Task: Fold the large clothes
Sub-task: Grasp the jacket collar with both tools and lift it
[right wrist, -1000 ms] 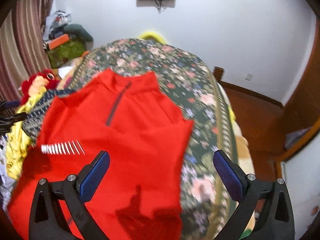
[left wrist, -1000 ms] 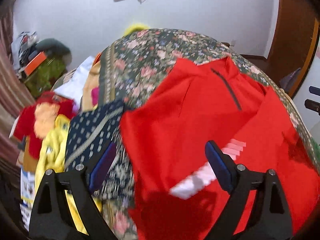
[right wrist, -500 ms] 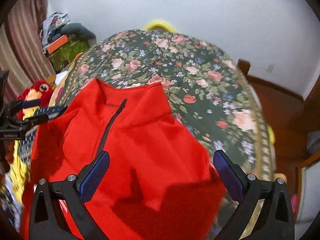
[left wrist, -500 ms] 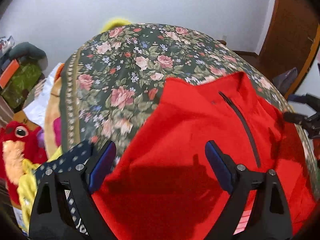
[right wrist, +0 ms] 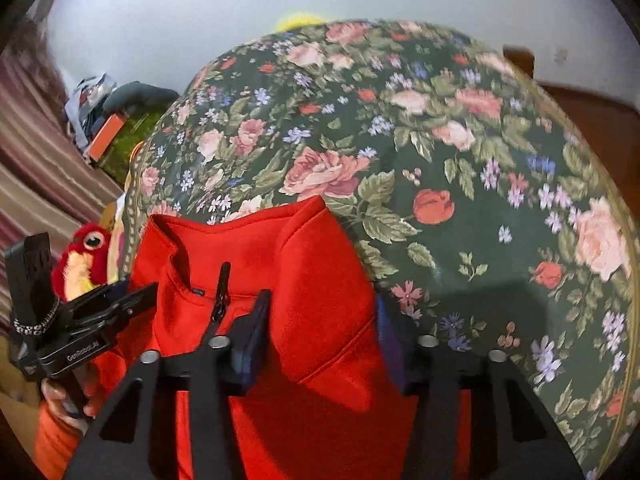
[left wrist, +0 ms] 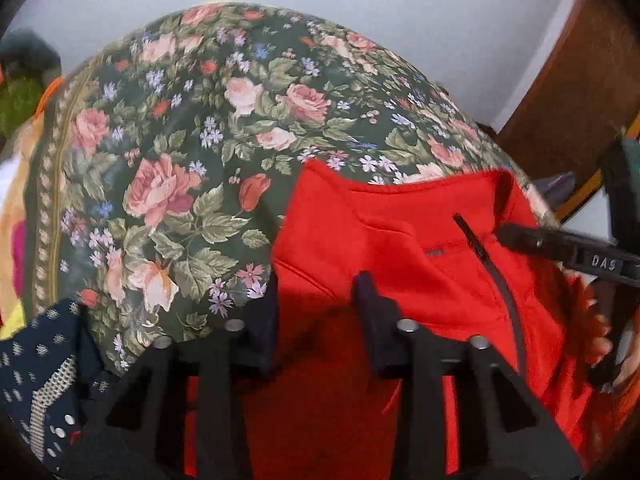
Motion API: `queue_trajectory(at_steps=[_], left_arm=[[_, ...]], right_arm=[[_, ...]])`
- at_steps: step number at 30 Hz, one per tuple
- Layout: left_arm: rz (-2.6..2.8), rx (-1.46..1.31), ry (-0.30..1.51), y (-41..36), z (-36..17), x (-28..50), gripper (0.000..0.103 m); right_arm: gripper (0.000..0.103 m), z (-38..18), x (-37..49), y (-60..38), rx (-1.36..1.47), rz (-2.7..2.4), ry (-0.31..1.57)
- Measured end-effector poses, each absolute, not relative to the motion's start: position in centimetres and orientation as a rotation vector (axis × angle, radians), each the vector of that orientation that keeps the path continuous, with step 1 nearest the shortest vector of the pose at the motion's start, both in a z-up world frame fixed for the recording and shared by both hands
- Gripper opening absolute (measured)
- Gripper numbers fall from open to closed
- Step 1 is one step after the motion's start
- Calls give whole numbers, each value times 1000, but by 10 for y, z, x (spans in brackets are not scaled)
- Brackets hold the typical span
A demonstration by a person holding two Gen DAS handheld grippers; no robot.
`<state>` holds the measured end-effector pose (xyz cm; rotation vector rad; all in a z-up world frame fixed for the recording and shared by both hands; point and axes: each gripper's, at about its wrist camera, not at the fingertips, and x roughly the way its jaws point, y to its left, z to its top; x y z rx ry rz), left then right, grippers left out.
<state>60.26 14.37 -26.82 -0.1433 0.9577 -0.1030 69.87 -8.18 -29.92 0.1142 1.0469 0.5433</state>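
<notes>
A red zip-neck garment [left wrist: 400, 248] lies flat on the floral bedspread [left wrist: 180, 140], collar toward the far wall. My left gripper [left wrist: 316, 312] straddles the garment's left shoulder. Its jaws are closing with red fabric between them, and a gap still shows. My right gripper [right wrist: 320, 320] straddles the right shoulder of the red garment [right wrist: 280, 248] beside the zip. Its jaws are closing too, with fabric filling the space between the blue pads. Each view shows the other gripper at its edge, held by a hand.
A dark patterned cloth [left wrist: 36, 360] lies at the bed's left edge, near a red plush toy [right wrist: 84, 256]. Clutter [right wrist: 116, 120] and a striped curtain [right wrist: 32, 140] stand at the left. A wooden door [left wrist: 580, 80] is at the right. Bare bedspread [right wrist: 480, 160] stretches beyond the collar.
Both grippers have moved forward and down along the garment to its shoulders. Their jaws have narrowed from wide open, with red fabric now between them.
</notes>
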Motion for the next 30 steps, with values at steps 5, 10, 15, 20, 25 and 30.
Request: queue_trajectory(at_steps=[5,10,15,20,25,30], left_arm=[[-60,41,888,122,-240,578,11],[-67,93,796,117,-189,531,10],[-119,123,719,109,-145,467,10],[-185,114,710,97,-131,402,11],[-238,163,774,84,-141,350,17],[-206,181,769,86,-145,304,60]], right_arm=[[9,-274,667,-82,75,568,966],[8,-221,617,-91,86,621,864],[8,-176,544,-102,19,658,774],[9,-162,465,-122,-19,685,744],[9,-162,395,-128,-126,667,753],[14,-163,349,-132,-205,642,807]])
